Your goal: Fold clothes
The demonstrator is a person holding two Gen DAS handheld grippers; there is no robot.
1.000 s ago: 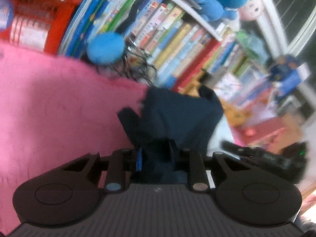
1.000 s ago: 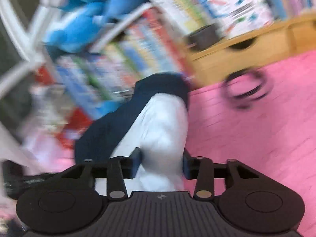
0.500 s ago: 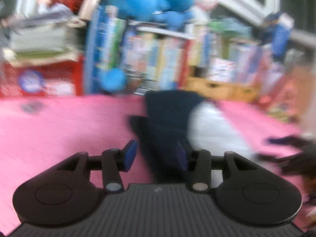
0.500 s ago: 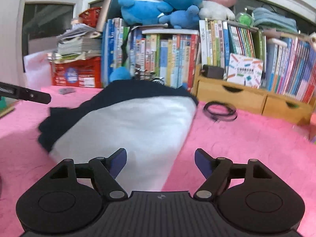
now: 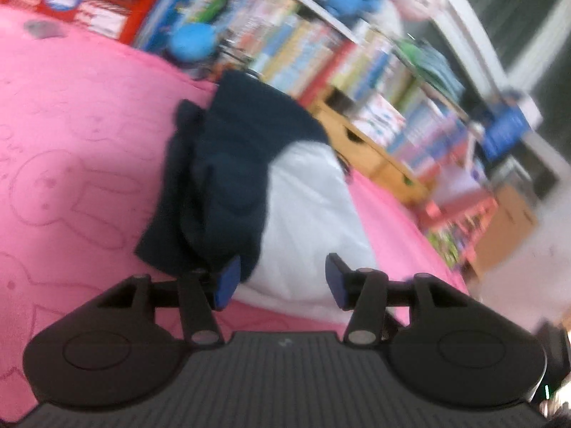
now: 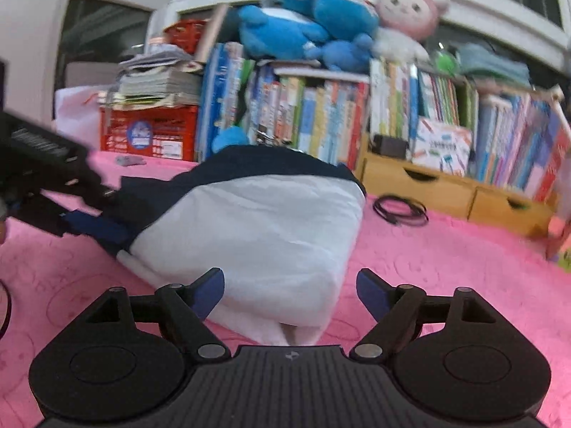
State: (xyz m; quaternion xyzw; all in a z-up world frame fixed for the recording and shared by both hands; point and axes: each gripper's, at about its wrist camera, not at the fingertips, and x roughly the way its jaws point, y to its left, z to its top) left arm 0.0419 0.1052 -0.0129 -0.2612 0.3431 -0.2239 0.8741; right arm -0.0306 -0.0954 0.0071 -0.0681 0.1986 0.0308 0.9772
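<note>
Garment (image 6: 257, 228) folded | both grippers opening, apparently clear of fabric

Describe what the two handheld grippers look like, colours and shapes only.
Both are matte black. The left gripper has a ribbed flat body, two rounded lobes with circular insets, and angular linkage arms pinned with silvery round pivots. Its fingers carry blue pads. The right gripper looks the same, with blue-padded fingers and a small pale logo on the ribbed body. No cables or sleeves show.

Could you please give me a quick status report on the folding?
Both grippers, left and right, opening, nothing pinched. Navy-and-white garment lies folded on pink blanket. Black cable beside it, clear.
</note>
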